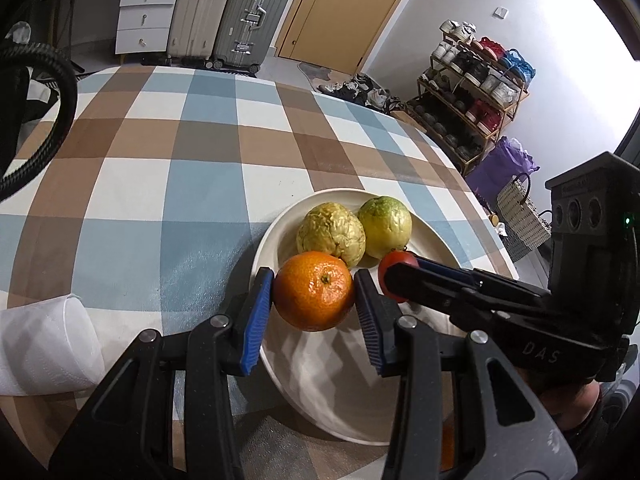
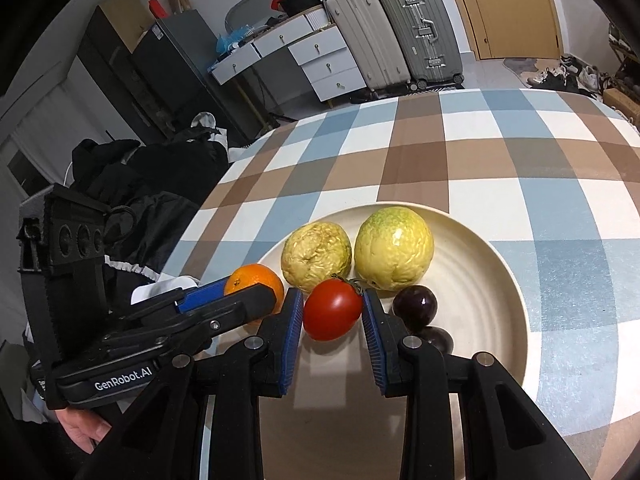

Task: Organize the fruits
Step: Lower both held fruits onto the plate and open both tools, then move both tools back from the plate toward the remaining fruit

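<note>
Nearest in the left wrist view, the left gripper (image 1: 314, 294) grasps the orange (image 1: 314, 290) between its blue pads, over the near left rim of the cream plate (image 1: 320, 400); in the right wrist view the right gripper (image 2: 332, 312) clamps the tomato (image 2: 333, 310) above the plate's near middle. Both fruits look ready to be set down, so the step in hand seems to be placing them; to do it well, lower each until it rests on the plate before easing the pads apart, and do one at a time, since the two grippers crowd each other. Just right of the tomato lie two dark plums (image 2: 415, 305); keep the right pad from nudging them. Farther back, two yellow-green guavas (image 2: 394, 254) sit side by side, leaving little room; a round orange may roll towards the rim, so release it gently, against its neighbours. A paper roll (image 1: 48, 348) lies on the checked tablecloth (image 1: 160, 152) to the left.
</note>
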Tool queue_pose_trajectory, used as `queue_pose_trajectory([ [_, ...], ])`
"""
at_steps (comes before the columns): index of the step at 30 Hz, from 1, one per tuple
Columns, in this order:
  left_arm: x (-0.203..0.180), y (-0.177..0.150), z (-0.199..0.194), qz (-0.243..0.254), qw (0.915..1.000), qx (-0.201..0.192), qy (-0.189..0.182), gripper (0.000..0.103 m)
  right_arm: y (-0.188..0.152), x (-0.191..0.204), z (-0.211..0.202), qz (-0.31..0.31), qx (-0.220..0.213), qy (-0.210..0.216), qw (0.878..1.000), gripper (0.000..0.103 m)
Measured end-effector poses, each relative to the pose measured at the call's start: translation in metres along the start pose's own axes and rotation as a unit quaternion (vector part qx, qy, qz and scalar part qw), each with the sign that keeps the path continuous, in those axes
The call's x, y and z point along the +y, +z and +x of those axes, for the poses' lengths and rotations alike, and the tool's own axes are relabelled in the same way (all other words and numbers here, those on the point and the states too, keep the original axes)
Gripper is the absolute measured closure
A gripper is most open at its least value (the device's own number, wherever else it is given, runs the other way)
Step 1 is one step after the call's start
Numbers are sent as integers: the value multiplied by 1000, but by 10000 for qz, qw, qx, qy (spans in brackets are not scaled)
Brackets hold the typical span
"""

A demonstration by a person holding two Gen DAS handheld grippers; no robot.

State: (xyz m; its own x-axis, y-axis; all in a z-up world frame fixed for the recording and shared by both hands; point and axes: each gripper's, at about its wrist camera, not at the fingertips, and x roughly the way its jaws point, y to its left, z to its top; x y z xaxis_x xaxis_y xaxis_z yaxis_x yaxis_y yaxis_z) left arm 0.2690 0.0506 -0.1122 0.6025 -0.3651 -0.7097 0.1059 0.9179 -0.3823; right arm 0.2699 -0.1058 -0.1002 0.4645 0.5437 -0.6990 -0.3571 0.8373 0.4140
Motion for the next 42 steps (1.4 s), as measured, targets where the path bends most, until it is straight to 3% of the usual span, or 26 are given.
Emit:
queue_pose_trajectory([
  [10, 0, 1, 3, -48, 10000, -4, -41, 65, 2, -2, 2, 37, -88, -28, 10000, 72],
  [13, -2, 2, 0, -60, 9999, -62, -51, 64, 2, -1, -2, 54, -157, -4, 9999, 63],
  [16, -6, 2, -7, -11, 9999, -123, -12, 62, 1, 3, -13, 35, -293, 32, 9996, 63],
  [21, -13, 0, -25, 48, 9997, -252, 49, 58, -5, 9, -49, -36, -690, 80, 9976, 52],
  [24, -20, -5, -43, 49, 9992, -383, 63, 48, -13, 13, -74, -68, -901, 80, 9959, 49],
  [26, -24, -10, -53, 60, 9990, -445, 73, 42, -19, 15, -91, -47, -1044, 33, 9945, 32],
  [32, -47, -32, -86, 221, 9979, -585, 147, 31, -43, 24, -142, -86, -1528, -6, 9882, 16],
  [42, -90, -81, -132, 469, 9959, -721, 291, 22, -94, 46, -195, -289, -1938, -4, 9806, 4],
])
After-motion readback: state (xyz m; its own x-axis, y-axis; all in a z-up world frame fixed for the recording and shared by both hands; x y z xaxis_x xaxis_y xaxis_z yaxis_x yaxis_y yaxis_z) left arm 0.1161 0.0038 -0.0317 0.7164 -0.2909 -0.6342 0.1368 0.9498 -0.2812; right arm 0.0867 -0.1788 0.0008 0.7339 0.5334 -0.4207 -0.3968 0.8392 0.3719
